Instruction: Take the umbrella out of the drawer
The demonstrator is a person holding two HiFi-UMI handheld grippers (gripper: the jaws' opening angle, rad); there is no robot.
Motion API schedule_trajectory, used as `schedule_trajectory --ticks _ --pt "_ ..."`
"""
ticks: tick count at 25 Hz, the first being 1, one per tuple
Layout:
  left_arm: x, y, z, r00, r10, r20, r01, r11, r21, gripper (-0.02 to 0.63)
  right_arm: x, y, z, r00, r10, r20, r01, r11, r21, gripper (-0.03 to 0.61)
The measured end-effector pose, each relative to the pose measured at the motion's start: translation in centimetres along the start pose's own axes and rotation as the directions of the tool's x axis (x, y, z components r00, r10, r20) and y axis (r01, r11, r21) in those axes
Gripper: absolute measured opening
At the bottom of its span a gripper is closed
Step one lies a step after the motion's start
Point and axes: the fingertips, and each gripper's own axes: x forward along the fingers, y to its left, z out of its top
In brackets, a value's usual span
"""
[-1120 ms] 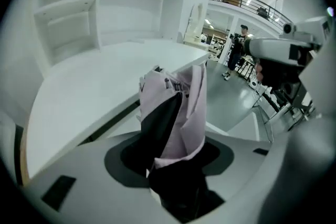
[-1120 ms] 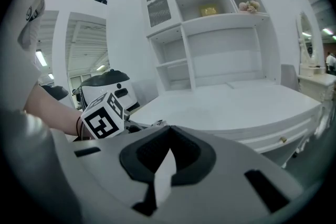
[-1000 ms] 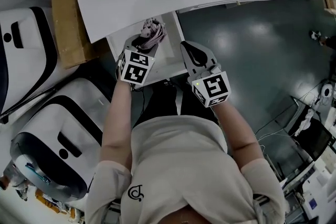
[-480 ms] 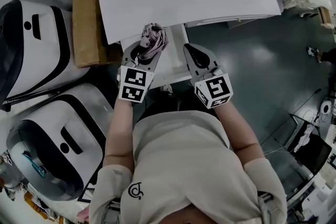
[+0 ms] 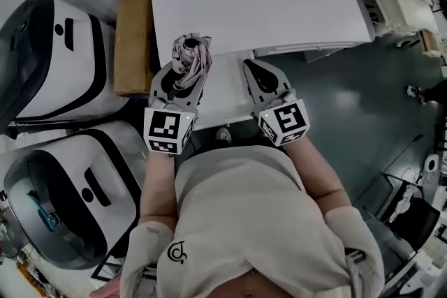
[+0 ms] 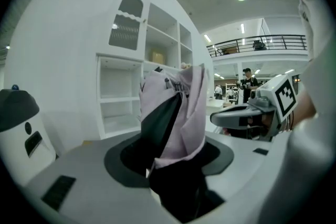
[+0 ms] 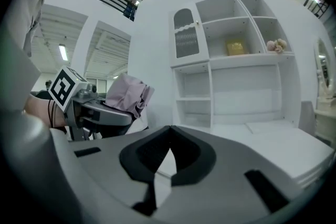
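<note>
My left gripper (image 5: 183,75) is shut on a folded pink umbrella (image 5: 191,54), whose bunched fabric sticks up past the jaws. It hangs over the front edge of the white desk top (image 5: 279,7), above the open white drawer (image 5: 225,91). In the left gripper view the umbrella (image 6: 177,113) fills the middle, pink cloth over a dark fold, clamped between the dark pads (image 6: 126,160). My right gripper (image 5: 260,73) is level beside it to the right, jaws together and empty. It shows the umbrella (image 7: 126,95) and the left gripper (image 7: 97,113) at its left.
Two large white-and-black machines (image 5: 49,59) (image 5: 63,199) stand at the left. A brown cardboard box (image 5: 133,35) leans against the desk side. A white shelf unit (image 7: 231,60) rises behind the desk. Dark floor (image 5: 363,94) lies to the right.
Both grippers have risen. The left one has carried the umbrella up from the drawer to desk-top height and tipped toward level. The right gripper has stayed empty.
</note>
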Motion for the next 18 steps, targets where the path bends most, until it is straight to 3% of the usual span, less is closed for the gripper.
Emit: schedule_trajectory --ticks 8,18 --pt "-4.9 2.6 3.7 0.979 0.083 0.188 -0.078 0.996 -0.037 0.230 0.6 2.4 2.8 0.998 0.039 0.057 -0.034 0.996 -0.080 0.005" --pt "-6.8 2.0 5.5 0.962 0.119 0.246 -0.117 0.993 -0.021 0.230 -0.5 3.4 4.7 0.992 0.063 0.112 -0.052 0.994 -0.101 0.003"
